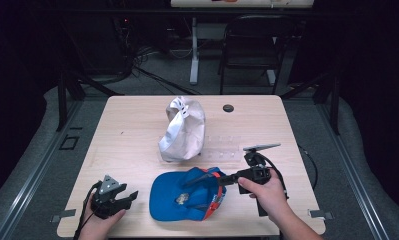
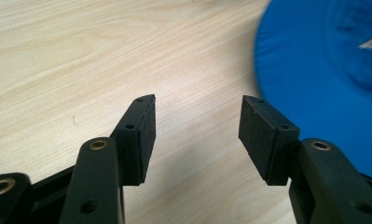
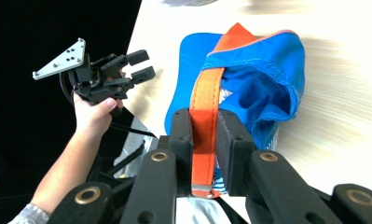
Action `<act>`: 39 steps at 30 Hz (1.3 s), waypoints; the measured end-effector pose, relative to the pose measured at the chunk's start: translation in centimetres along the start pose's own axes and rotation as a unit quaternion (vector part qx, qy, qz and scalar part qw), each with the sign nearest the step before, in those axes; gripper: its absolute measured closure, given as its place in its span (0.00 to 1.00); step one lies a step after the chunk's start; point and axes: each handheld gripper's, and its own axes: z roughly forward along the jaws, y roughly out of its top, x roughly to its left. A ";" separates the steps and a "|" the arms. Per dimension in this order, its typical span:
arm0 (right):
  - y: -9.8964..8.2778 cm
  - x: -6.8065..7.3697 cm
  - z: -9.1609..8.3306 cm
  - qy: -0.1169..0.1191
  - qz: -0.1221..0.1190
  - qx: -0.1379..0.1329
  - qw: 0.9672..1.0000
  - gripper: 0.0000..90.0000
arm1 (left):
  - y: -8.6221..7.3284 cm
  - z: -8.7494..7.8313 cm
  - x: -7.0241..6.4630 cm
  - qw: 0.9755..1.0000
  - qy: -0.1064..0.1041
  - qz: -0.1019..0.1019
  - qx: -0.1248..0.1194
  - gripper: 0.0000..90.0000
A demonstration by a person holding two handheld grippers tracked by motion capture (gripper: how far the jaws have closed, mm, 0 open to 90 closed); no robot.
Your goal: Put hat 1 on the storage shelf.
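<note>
Pinching the orange strap point(image 3: 206, 107) of a blue baseball cap point(image 1: 184, 196) between its two black jaws, the right gripper point(image 1: 205, 177) held the cap's back edge raised at the near middle of the wooden table point(image 1: 132, 135), while the brim lay flat toward the left. Just left of the cap, the left gripper point(image 1: 131, 196) rested low with its jaws spread apart and nothing between them, bare wood showing in the gap. Farther off, near the table's centre, a crumpled white cap point(image 1: 182, 128) sat beside a clear plastic tray point(image 1: 223, 148).
</note>
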 end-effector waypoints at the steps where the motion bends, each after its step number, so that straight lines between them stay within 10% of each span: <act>1: 0.0 0.0 0.0 0.000 0.000 0.000 1.000 0.86 | 0.0 0.0 0.0 1.000 0.000 0.000 0.000 0.52; 7: 0.7 1.2 -2.7 -0.030 0.004 0.004 1.000 0.86 | 0.2 -0.1 0.6 1.000 0.014 -0.007 -0.007 0.50; 12: 1.2 2.0 -4.2 -0.002 0.017 0.002 1.000 0.86 | 0.3 0.1 0.9 1.000 0.008 -0.020 -0.012 0.49; 17: 1.6 2.2 -5.0 0.064 0.043 -0.014 0.997 0.86 | 0.6 0.4 0.7 1.000 0.003 -0.017 -0.012 0.49; 25: 2.7 2.5 -5.8 0.168 0.084 -0.038 0.981 0.86 | 0.6 0.6 0.8 1.000 -0.007 -0.008 -0.028 0.50; 39: 3.8 3.5 -10.7 0.162 0.091 -0.107 0.977 0.86 | 0.5 0.4 1.0 0.999 -0.002 -0.031 -0.029 0.56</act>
